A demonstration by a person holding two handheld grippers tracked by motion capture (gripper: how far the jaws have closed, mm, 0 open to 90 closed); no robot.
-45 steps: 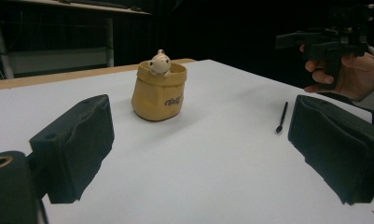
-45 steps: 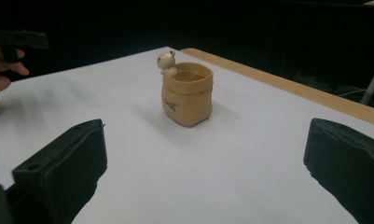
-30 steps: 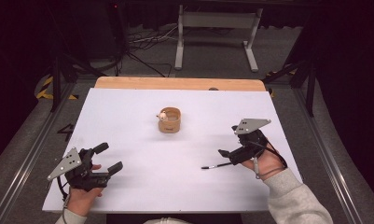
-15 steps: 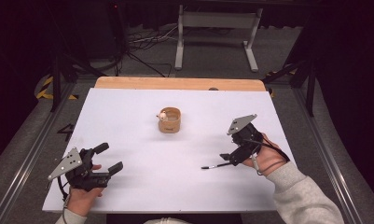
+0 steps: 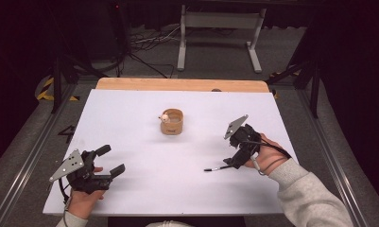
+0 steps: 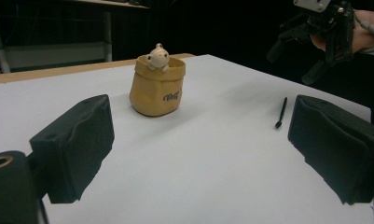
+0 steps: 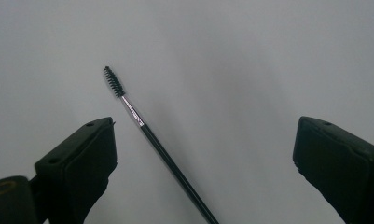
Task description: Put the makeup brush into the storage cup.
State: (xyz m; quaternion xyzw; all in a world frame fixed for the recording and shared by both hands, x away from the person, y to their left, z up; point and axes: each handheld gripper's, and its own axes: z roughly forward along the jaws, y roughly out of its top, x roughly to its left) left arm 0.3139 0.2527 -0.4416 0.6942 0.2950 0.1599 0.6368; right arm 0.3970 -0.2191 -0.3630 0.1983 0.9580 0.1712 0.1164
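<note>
A thin black brush wand (image 5: 219,167) with a bristled tip lies flat on the white table (image 5: 130,123) at the right. My right gripper (image 5: 235,160) hangs open just over its handle end, tilted down at it. In the right gripper view the wand (image 7: 147,133) runs between the spread jaws, nearer the left one, untouched. My left gripper (image 5: 110,160) stands open and empty near the front left corner. A tan pouch (image 5: 172,122) with a small pale figure (image 5: 164,117) peeking over its rim stands mid-table; the left gripper view shows the pouch (image 6: 157,88) and wand (image 6: 281,112) ahead.
A bare wooden strip (image 5: 182,84) edges the table's far side. Beyond it are a metal stand (image 5: 219,33) and cables on the floor. Broad open white surface lies between the two grippers and in front of the pouch.
My right gripper has tipped over and shifted slightly left and down toward the wand. The left gripper, pouch and wand have stayed put.
</note>
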